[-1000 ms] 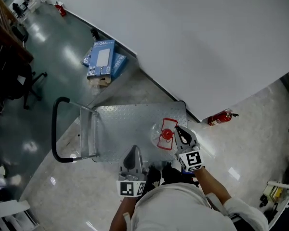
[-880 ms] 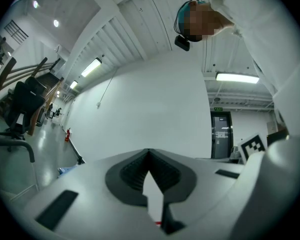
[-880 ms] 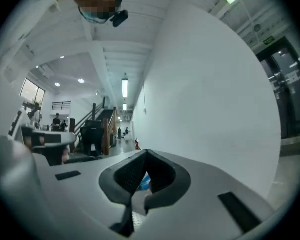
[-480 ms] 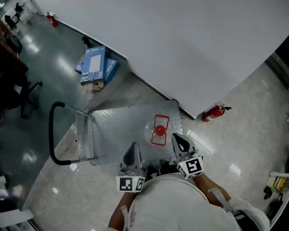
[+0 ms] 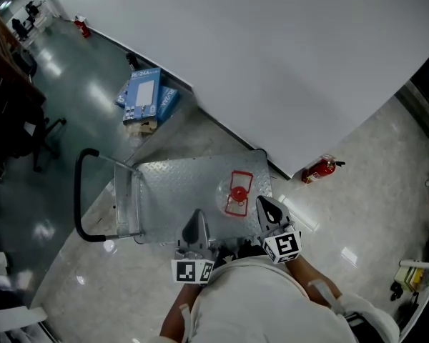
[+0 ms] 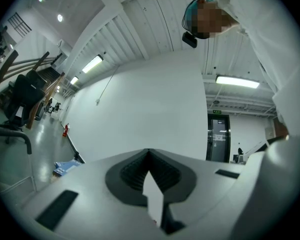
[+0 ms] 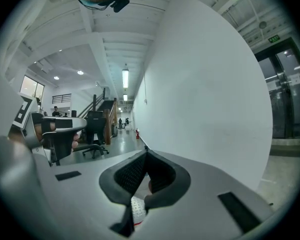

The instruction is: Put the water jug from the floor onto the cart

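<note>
Pressing together, empty: jaws of left gripper (image 5: 196, 221), right gripper (image 5: 264, 206).

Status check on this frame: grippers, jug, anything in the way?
Shut and empty: left gripper, right gripper. The water jug sits on the cart, end away from its handle. A fire extinguisher lies apart from the cart.

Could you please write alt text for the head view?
A clear, red-capped water jug stands on a metal cart by a white wall. Nearer the person, the left gripper and right gripper are shut, holding nothing.
</note>
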`<state>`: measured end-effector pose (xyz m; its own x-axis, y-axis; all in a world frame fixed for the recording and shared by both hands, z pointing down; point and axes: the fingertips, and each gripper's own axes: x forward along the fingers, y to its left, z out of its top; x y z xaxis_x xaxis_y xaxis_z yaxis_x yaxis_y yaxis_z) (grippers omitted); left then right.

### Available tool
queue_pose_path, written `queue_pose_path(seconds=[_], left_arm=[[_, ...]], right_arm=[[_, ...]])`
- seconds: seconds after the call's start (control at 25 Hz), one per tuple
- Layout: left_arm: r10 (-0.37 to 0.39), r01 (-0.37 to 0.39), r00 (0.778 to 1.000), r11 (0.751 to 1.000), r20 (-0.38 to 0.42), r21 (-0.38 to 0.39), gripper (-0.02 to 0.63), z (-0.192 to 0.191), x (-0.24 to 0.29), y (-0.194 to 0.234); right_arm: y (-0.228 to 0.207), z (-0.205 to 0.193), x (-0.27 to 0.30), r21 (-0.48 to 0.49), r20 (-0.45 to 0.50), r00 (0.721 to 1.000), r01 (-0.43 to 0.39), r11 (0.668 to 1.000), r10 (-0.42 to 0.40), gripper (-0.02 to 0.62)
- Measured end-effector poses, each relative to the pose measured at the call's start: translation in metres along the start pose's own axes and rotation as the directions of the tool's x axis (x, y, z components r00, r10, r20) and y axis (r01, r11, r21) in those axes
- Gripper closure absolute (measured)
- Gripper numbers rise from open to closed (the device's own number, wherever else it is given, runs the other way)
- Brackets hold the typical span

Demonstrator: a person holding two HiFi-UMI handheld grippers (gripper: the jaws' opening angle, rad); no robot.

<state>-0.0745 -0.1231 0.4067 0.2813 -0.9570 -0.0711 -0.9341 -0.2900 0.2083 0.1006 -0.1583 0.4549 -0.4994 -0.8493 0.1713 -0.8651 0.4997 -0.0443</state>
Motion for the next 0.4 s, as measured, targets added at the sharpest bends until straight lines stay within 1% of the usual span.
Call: queue_pose_path(seconds=[0.24, 0.4], left_arm=[[0.006, -0.006, 1.000, 1.000, 0.001, 0.002, 0.603, 0.0003, -0.0015, 0.0016], [0.005, -0.005, 1.000, 1.000, 0.005, 0.002, 0.603, 0.0018, -0.0019, 0.0018]], right_arm=[[0.0018, 0.0007, 0.0027, 0.003, 0.002, 1.000, -0.009, 1.000, 0.009, 0.583], [0.0003, -0.0030, 0.0041, 0.006, -0.020, 1.000, 0.001, 1.000, -0.001, 0.583]])
